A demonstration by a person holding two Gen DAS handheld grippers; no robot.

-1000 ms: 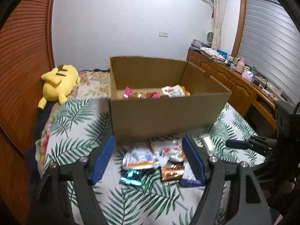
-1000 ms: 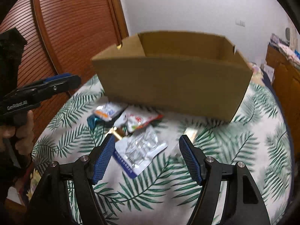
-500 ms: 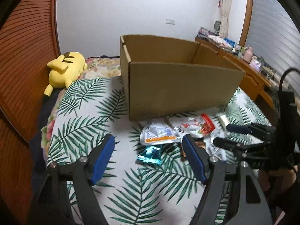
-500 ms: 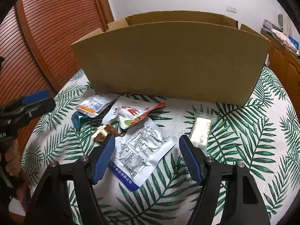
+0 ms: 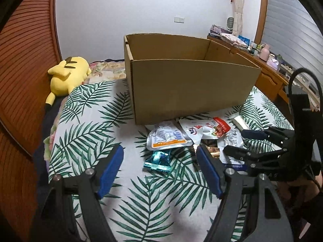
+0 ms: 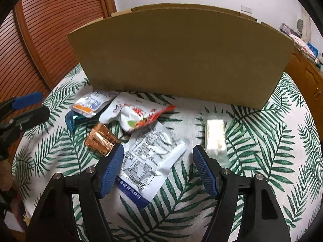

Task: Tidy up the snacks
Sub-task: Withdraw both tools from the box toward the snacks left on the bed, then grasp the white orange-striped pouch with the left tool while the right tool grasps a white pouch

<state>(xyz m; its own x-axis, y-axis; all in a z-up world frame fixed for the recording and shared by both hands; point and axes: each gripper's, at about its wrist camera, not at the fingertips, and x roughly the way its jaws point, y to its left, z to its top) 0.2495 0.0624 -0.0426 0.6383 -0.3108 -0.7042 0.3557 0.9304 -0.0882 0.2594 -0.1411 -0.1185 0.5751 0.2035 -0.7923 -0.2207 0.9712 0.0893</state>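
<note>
Hovering spread and empty, left claw and right claw face snack packets just beside the box.

Cardboard box: one, open at the top, standing on the bed.
Snack packets on the bed: six in all.
- White pouch with orange band: one.
- White pouch with red print: one.
- Large white pouch with blue edge: one.
- Teal wrapper: one.
- Copper foil packet: one.
- Pale bar in clear wrap: one.
Yellow plush toy: one.
Leaf-print bed cover: one.
</note>
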